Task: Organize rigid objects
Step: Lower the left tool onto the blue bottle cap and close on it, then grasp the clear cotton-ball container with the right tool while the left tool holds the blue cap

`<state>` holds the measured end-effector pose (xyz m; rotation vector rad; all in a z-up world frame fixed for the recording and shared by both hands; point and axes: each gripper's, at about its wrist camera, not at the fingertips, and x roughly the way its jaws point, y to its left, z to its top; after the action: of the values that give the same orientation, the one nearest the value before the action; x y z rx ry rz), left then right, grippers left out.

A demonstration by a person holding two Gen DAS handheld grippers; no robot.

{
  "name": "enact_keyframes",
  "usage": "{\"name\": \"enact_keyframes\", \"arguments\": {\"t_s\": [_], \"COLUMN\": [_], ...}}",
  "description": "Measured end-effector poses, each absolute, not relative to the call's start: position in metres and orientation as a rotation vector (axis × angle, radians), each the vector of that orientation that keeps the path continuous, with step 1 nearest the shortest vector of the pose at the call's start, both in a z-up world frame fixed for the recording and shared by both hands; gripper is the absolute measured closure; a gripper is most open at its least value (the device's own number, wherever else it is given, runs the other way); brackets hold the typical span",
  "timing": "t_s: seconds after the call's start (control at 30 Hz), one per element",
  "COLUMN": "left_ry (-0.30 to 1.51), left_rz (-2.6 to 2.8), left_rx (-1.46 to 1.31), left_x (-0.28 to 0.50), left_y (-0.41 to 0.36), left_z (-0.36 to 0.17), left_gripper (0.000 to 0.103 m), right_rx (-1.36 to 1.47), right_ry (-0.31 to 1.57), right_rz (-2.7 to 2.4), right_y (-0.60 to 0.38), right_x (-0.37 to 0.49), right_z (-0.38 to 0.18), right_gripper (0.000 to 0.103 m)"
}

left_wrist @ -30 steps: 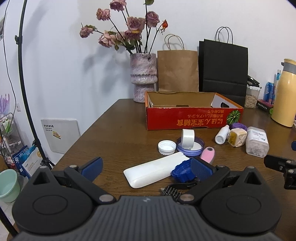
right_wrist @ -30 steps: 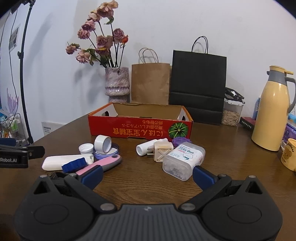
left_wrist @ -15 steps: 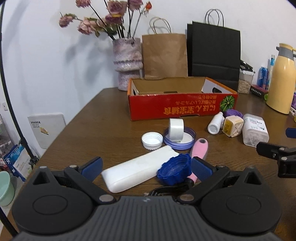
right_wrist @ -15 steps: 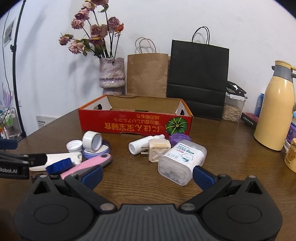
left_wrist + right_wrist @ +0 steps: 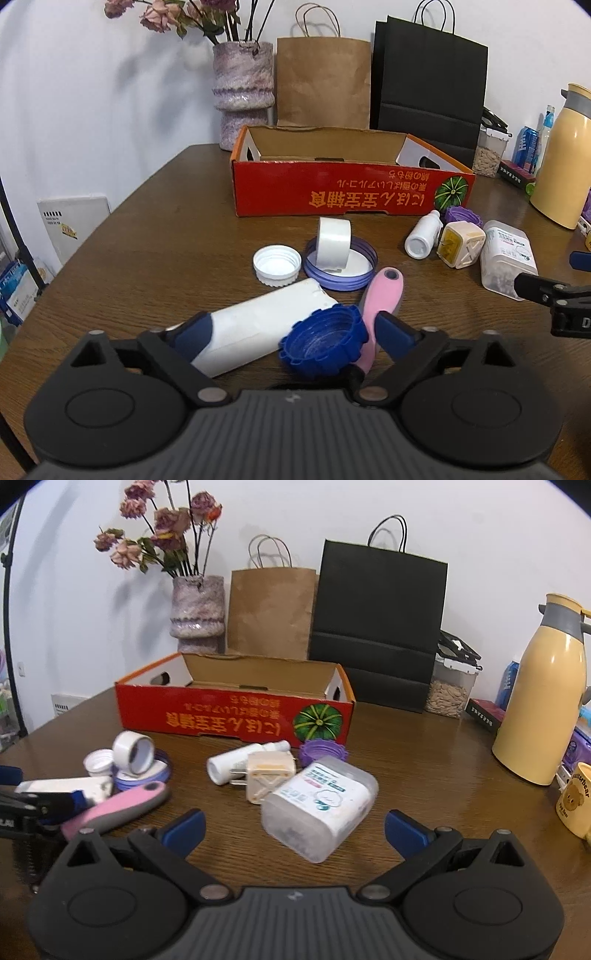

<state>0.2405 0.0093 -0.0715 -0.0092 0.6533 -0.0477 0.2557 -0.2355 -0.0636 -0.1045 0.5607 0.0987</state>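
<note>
An open red cardboard box [image 5: 351, 192] stands on the brown table; it also shows in the right wrist view [image 5: 236, 716]. My left gripper [image 5: 291, 328] is open, its fingers either side of a white flat case [image 5: 258, 325] and a blue lid [image 5: 323, 341], with a pink-handled brush [image 5: 380, 295] beside them. My right gripper [image 5: 293, 829] is open just before a clear plastic box [image 5: 319, 805]. A white tape roll [image 5: 334, 242] stands in a purple lid [image 5: 360, 273]. A white cap [image 5: 277, 265], small white bottle [image 5: 423, 234] and beige plug [image 5: 460, 243] lie nearby.
A vase of dried roses [image 5: 197, 605], a brown paper bag [image 5: 271, 611] and a black bag [image 5: 376, 624] stand behind the box. A yellow thermos [image 5: 546, 698] and a bear mug [image 5: 576, 805] are at the right. The table's left edge [image 5: 92, 236] is near.
My left gripper has moved forward and down over the white case and blue lid. My right gripper has moved forward toward the clear plastic box.
</note>
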Motion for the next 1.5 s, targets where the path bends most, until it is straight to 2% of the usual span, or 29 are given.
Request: {"name": "enact_keyframes", "arguments": {"t_s": [0.03,0.1,0.2,0.23,0.3,0.67,1.5], "left_ry": [0.658,0.671,0.677,0.672,0.673,0.623,0.546], "left_rz": [-0.051,-0.063,-0.087,-0.092,-0.101,-0.096,-0.048], "left_rx": [-0.014,-0.025,-0.047,-0.046,-0.04,0.009,0.004], "left_x": [0.241,0.243,0.243,0.242,0.241,0.234,0.232], "left_y": [0.009,0.008,0.006,0.005,0.001,-0.006,0.002], "left_z": [-0.072,-0.073,-0.074,-0.073,-0.073,-0.068,-0.051], "left_gripper": [0.017,0.033,0.052,0.055,0.08,0.088,0.089], "right_rx": [-0.106,-0.108,-0.101,-0.1,-0.097,-0.089,0.043], "right_ry": [0.566,0.577,0.588,0.591,0.596,0.608,0.628], "right_rz": [0.097,0.094,0.095,0.098,0.104,0.088,-0.098], "right_y": [-0.237,-0.242,-0.246,-0.248,-0.249,-0.245,-0.246], "right_x": [0.258,0.264,0.268,0.269,0.27,0.284,0.313], "right_z": [-0.065,-0.069,-0.073,-0.074,-0.077,-0.083,-0.09], "right_gripper": [0.0,0.0,0.0,0.0,0.0,0.0,0.001]}}
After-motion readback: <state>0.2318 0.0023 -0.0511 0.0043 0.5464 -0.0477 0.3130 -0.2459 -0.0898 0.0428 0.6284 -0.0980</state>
